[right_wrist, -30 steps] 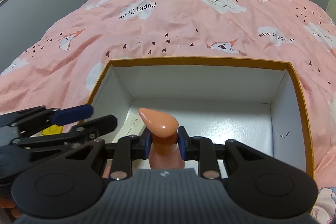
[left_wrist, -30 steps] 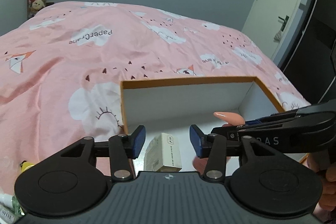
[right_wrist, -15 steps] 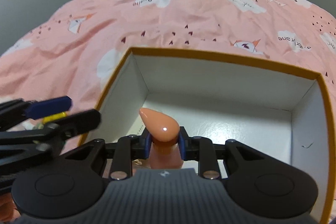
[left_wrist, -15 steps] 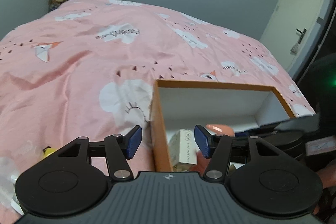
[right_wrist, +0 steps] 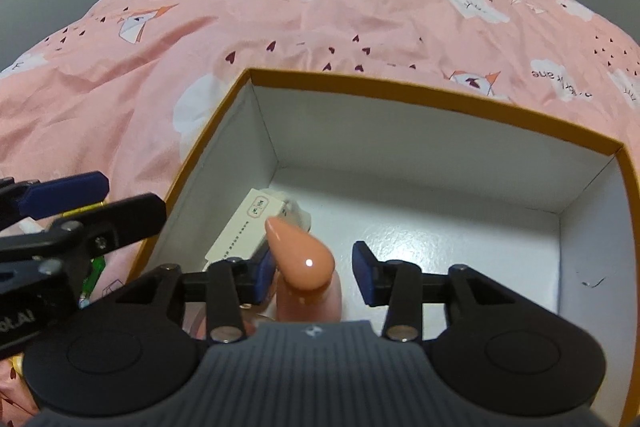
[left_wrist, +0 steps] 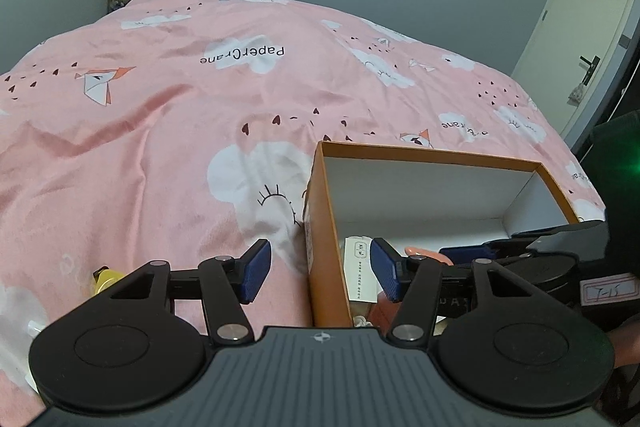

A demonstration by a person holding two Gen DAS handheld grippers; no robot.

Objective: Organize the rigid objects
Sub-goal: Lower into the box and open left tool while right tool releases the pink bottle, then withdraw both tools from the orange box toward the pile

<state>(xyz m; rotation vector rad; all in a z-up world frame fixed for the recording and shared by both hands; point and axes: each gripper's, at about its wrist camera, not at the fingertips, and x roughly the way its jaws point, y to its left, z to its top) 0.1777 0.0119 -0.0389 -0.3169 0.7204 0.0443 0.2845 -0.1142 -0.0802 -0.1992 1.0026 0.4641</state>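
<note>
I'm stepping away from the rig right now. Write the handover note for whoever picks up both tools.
Right tool: open, inside the orange box. The peach bottle stands between its fingers; the left pad may touch it, the right is clear.
Left tool: open, empty, straddling the box's left wall.
In the box: the peach bottle and a white carton against the left wall, something white behind it.
Outside, on the pink bedspread, left of the box: a yellow item, mostly hidden, and other small things I cannot identify.
Done: bottle and carton boxed.
Left: back the right tool out, then box the items on the bedspread.
</note>
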